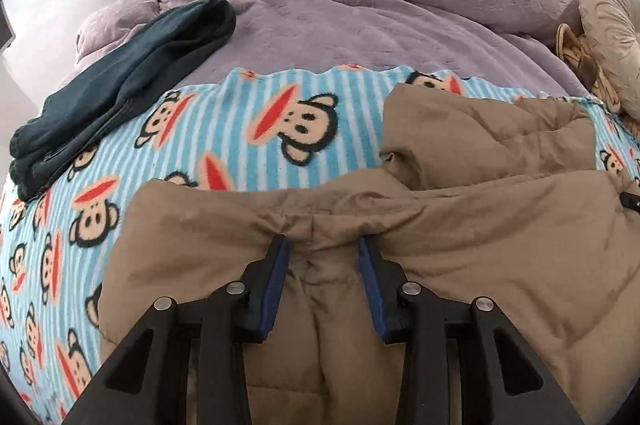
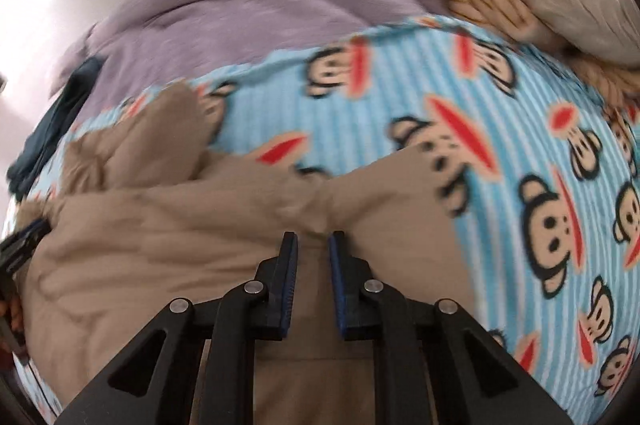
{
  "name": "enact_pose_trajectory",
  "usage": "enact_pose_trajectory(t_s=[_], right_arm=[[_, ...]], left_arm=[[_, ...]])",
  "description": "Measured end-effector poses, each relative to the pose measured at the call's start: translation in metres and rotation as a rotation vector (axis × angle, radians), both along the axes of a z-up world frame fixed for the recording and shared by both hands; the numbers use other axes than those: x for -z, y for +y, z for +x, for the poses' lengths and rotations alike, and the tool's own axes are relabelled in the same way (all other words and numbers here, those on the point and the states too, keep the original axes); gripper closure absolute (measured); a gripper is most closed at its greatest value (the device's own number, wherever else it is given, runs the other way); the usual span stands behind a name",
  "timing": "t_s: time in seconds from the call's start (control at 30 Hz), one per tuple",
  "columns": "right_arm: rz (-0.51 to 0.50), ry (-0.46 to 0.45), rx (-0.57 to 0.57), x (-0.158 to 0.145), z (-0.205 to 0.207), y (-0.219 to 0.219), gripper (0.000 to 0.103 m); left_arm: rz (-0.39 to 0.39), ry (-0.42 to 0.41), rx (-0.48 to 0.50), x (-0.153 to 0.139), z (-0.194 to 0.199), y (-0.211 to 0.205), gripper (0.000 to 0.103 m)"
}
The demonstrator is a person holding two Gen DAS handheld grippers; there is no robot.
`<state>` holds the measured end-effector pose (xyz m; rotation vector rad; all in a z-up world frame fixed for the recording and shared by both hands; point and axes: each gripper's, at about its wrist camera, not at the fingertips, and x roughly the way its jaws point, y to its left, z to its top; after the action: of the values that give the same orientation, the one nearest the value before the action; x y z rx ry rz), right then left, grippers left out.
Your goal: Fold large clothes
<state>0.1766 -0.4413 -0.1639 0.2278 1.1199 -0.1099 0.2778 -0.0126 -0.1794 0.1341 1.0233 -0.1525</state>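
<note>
Left and right wrist views over a bed. A tan padded jacket (image 1: 460, 225) lies on a striped monkey-print blanket (image 1: 248, 113) spread over a purple quilt (image 1: 360, 5). The jacket's long axis runs across the near edge of the blanket, from left to right in the scene, with 1 sleeve or flap (image 1: 480, 129) bent away toward the far right.

The left tongs (image 1: 323, 245) point steeply down at the jacket's far-facing folded edge. The 2 blue pads stand moderately apart with a puckered ridge of tan cloth bunched between them; whether the pads actually press that ridge or merely straddle it cannot be told. The right tongs (image 2: 313, 239) sit at a similar gather of cloth (image 2: 320, 205) on the same jacket, their jaws much narrower and apparently pinching a thin fold. That view is motion-blurred, so the grip is judged rather than plain.

Both tongs meet the same long edge, the left nearer the jacket's left end, the right nearer its right end. The coming fold therefore probably turns on carrying this edge across the short axis, toward or away from the holder.

No containers appear. A folded dark teal garment (image 1: 132, 65) rests at the far left, well apart from the jacket. A beige cushion (image 1: 608, 37) and a knitted item (image 1: 576, 53) lie at the far right.
</note>
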Motion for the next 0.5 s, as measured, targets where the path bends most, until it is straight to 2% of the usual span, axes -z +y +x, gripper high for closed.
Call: enact_pose_trajectory(t_s=[0.1, 0.27, 0.37, 0.5], right_arm=[[0.010, 0.006, 0.038, 0.016, 0.010, -0.011, 0.087], [-0.032, 0.018, 0.045, 0.035, 0.030, -0.010, 0.087], [-0.040, 0.038, 0.042, 0.031, 0.031, -0.011, 0.087], [-0.046, 0.042, 0.049, 0.005, 0.022, -0.016, 0.083]], left_arm=[[-0.020, 0.002, -0.019, 0.011, 0.010, 0.001, 0.063], [-0.034, 0.025, -0.039, 0.019, 0.024, 0.002, 0.063], [-0.050, 0.049, -0.050, 0.007, 0.024, 0.006, 0.063], [-0.063, -0.006, -0.067, -0.027, 0.006, 0.036, 0.063]])
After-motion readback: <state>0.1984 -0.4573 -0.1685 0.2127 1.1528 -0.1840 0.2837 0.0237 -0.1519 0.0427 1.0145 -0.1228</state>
